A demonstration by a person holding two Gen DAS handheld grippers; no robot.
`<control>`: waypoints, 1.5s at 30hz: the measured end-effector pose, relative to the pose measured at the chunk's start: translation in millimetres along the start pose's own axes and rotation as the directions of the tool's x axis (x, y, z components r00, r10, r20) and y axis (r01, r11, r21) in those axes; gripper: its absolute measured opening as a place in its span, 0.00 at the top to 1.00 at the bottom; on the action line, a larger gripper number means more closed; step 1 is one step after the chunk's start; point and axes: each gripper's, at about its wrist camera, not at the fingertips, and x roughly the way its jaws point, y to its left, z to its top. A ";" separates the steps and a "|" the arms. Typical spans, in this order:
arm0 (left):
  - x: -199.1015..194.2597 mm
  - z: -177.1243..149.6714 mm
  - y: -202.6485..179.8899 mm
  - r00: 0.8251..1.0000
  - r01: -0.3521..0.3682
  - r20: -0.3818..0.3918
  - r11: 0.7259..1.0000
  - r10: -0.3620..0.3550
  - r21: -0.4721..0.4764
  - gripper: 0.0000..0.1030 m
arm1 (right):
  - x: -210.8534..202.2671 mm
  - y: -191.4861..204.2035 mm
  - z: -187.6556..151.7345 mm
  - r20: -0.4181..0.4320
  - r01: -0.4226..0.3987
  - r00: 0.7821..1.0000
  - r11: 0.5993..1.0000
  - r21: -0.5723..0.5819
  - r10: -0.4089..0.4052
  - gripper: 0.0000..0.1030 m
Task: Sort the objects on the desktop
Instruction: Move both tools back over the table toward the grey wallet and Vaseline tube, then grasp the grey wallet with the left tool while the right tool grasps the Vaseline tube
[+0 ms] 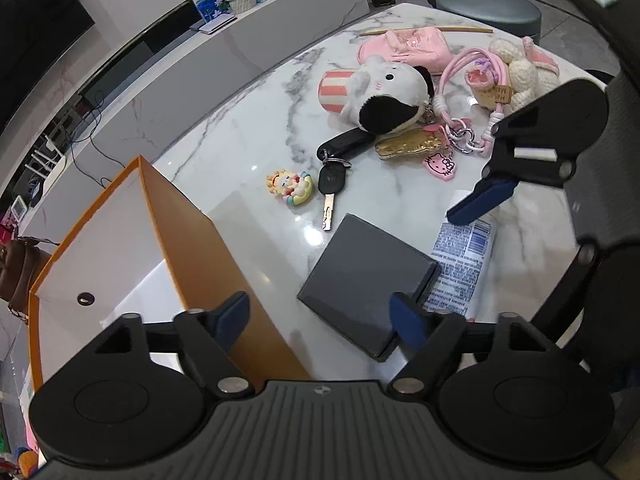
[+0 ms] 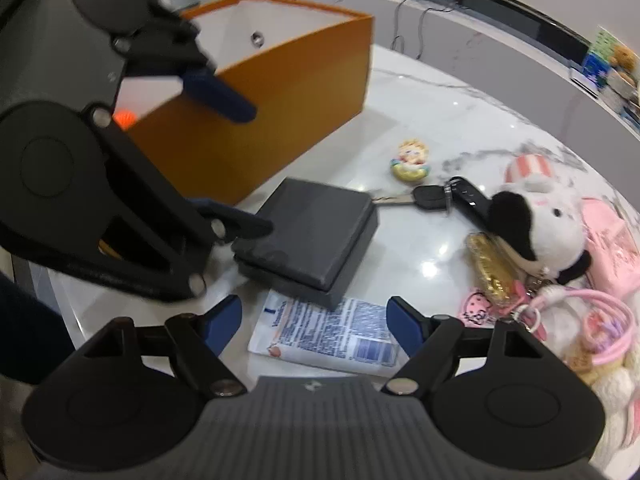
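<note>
Grey box [image 1: 362, 286] sits flat on the table [image 1: 248, 132], just beside the orange bin [image 1: 192, 236], one corner lying over the sachet [image 2: 328, 330]. I read it as rigid card, two-part lid and base (seam shows along the side in the right view), light to moderate, smooth matte faces, so a bit slippery. I'd take it across two opposite side walls, low enough to catch the base and not just the lid, or the lid may lift off alone. Sachet is flat, floppy foil: hard to pinch off marble, better slid to an edge or grabbed by a raised corner once the box is off it. Left gripper [image 1: 322, 322] is spread wide and empty, box corner just inside its right finger, nothing pressed. Right gripper [image 2: 312, 322] is also well open, empty, hovering over the sachet. Further out: keys [image 1: 334, 176], a cartoon charm [image 1: 290, 186], cow plush [image 1: 384, 92], gold trinket [image 1: 412, 144], pink cords and pouch. Plush is soft and forgiving; keys are a loose, dangling bunch.
</note>
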 end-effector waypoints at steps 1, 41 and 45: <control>2.0 2.0 -1.2 1.000 -0.014 -0.006 1.000 0.014 -0.011 0.10 | 3.1 1.2 -0.9 -0.008 0.001 1.000 1.000 -0.024 -0.001 0.20; 40.1 26.1 -44.2 0.996 0.026 -0.088 0.998 -0.031 -0.057 0.27 | -53.4 -44.6 -67.6 -0.075 0.025 0.996 0.945 -0.325 -0.052 0.04; 38.0 24.2 -48.8 0.995 0.030 -0.095 0.999 -0.032 -0.021 0.27 | -44.4 -49.7 -68.2 -0.113 0.010 0.992 0.943 -0.333 -0.050 0.04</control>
